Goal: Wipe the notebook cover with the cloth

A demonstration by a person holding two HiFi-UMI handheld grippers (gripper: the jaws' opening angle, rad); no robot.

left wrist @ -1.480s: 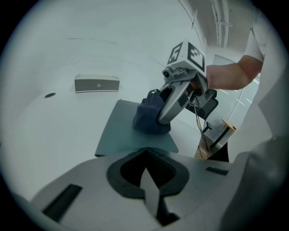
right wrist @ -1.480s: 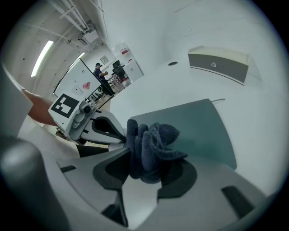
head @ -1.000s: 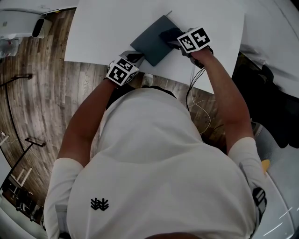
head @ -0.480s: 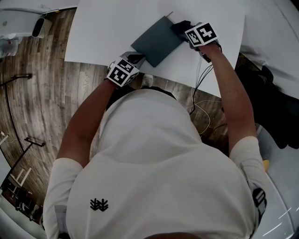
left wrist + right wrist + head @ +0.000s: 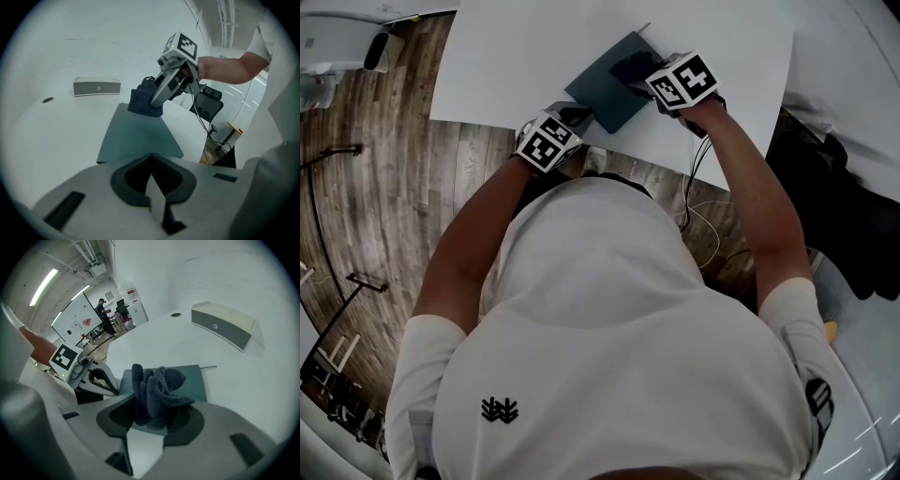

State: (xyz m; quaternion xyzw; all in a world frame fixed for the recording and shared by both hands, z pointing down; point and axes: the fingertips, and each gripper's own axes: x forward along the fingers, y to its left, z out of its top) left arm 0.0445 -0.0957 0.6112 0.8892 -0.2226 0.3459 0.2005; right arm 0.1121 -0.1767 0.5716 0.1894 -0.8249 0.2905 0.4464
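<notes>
A slate-teal flat rectangular notebook is lying closed on the white table, and everything else is placed around it. At the notebook's near left corner the left gripper is resting with its tongs drawn together. Its own view is showing the jaws meeting with no gap and the notebook's near edge running under them, so whether they are pinching the cover cannot be told. That view is also catching, beyond the notebook's far left side, a small dark round hole in the table and a low grey-fronted rectangular box; the head view is cutting both off. Over the notebook's far right part the right gripper is clamping a bunched dark blue fleecy cloth and pressing it onto the cover. The right gripper view is showing what the head view is hiding under the marker cube: the cloth's folds bulging out of the jaws, and a thin grey rod sticking out past the notebook's far corner. The cover is looking plain, matte and flat
</notes>
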